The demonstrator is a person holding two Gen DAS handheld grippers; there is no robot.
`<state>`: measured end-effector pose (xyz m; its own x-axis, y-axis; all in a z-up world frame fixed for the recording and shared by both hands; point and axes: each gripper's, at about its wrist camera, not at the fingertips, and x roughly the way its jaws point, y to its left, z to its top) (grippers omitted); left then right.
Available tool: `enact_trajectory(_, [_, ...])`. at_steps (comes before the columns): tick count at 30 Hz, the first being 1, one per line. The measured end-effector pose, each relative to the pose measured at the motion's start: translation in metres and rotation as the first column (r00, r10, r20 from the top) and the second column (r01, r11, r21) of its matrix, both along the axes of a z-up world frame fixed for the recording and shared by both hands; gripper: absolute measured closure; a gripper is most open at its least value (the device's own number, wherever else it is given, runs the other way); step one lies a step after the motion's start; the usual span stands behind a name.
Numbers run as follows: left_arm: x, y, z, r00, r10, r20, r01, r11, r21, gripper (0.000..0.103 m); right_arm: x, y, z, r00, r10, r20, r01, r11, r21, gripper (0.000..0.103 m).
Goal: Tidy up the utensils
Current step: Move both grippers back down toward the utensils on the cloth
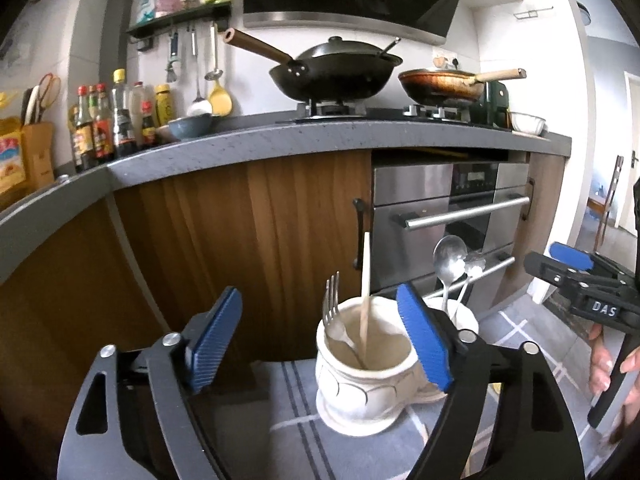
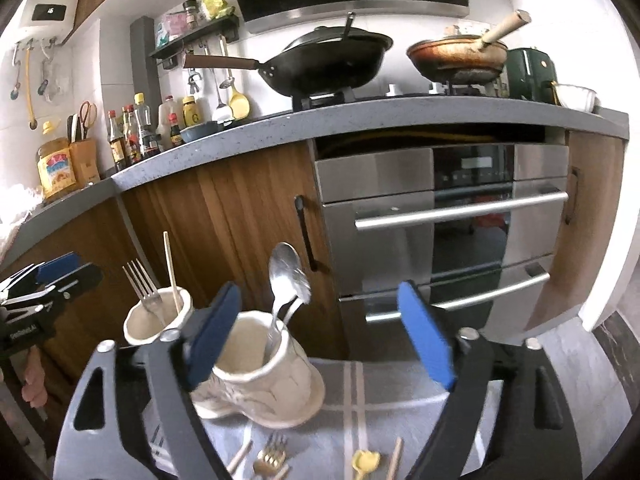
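Grey checked cloth (image 2: 360,400) low in frame, wood cabinets (image 1: 280,220) behind, two cream cups: fork cup (image 1: 362,368) centre, spoon cup (image 2: 260,364), left claw (image 1: 320,344) and right claw (image 2: 320,336) both spread wide, empty, loose utensils (image 2: 272,458) cut off at bottom edge.

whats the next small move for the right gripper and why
Probably lower the right gripper toward the gold fork on the cloth just below it. Both grippers are open and empty, the silver fork and spoons already stand in the two holders, and loose utensils remain on the cloth.
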<state>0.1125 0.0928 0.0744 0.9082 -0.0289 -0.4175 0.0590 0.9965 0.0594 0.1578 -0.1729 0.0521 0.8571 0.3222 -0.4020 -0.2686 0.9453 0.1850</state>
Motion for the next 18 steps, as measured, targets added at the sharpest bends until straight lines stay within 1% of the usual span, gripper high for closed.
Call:
enact_trajectory(1, [-0.004, 0.002, 0.001, 1.000, 0.003, 0.000, -0.003, 1.000, -0.008, 0.016, -0.002, -0.004, 0.000, 1.000, -0.005, -0.003, 0.005, 1.000, -0.001, 0.014])
enact_trajectory(2, [-0.008, 0.003, 0.001, 1.000, 0.005, 0.001, -0.005, 1.000, -0.017, 0.011, -0.006, -0.009, -0.001, 1.000, -0.009, -0.006, 0.008, 1.000, -0.005, 0.011])
enact_trajectory(5, [-0.019, 0.006, -0.002, 1.000, 0.004, 0.000, -0.004, 0.999, -0.032, 0.008, -0.018, -0.023, -0.005, 1.000, -0.025, -0.012, 0.024, 0.999, -0.037, 0.006])
enact_trajectory(7, [-0.026, 0.008, -0.009, 1.000, 0.007, -0.012, -0.007, 0.999, -0.037, 0.007, -0.023, -0.032, -0.012, 0.999, -0.044, -0.022, 0.042, 0.997, -0.065, 0.006])
enact_trajectory(12, [-0.037, 0.004, -0.040, 0.997, -0.003, -0.072, 0.001, 1.000, -0.019, 0.006, -0.031, -0.056, -0.040, 0.991, -0.095, -0.090, 0.085, 0.991, -0.106, 0.006])
enact_trajectory(18, [-0.044, -0.005, -0.085, 0.982, -0.037, -0.186, 0.036, 0.999, -0.006, 0.006, -0.037, -0.071, -0.076, 0.975, -0.126, -0.184, 0.098, 0.984, -0.150, 0.006])
